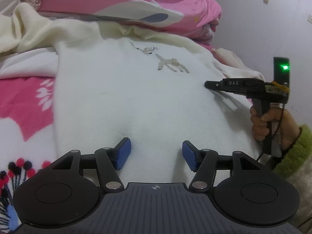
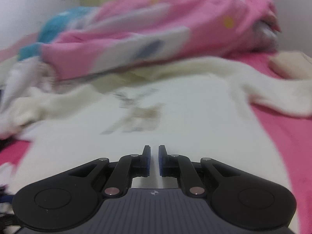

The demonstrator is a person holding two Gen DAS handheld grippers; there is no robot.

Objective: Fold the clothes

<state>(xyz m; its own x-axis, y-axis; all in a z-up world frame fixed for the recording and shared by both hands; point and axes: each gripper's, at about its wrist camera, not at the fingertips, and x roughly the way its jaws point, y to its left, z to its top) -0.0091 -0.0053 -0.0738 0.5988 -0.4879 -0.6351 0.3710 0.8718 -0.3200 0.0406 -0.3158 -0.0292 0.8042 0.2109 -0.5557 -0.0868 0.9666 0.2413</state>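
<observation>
Left claw point(image 1: 156, 154): blue pads wide apart at lower centre, nothing between them, hovering low over the sweater; contact unclear.
Right claw point(image 2: 154, 160): pads nearly together, a thin gap, gripping nothing; in the left view it pokes in from the right edge over the sweater's side.
Hand point(image 1: 273, 124): one, green cuff, squeezing the right handle.
Sweater point(image 1: 136, 97): one, white, spread flat across mid-frame, deer print point(image 1: 165, 60) above centre.
Sleeves: two, trailing toward upper left and right.
Quilt point(image 1: 117, 2): one, pink, bunched along the top.
Bedsheet point(image 1: 23, 105): pink-and-white, left.
</observation>
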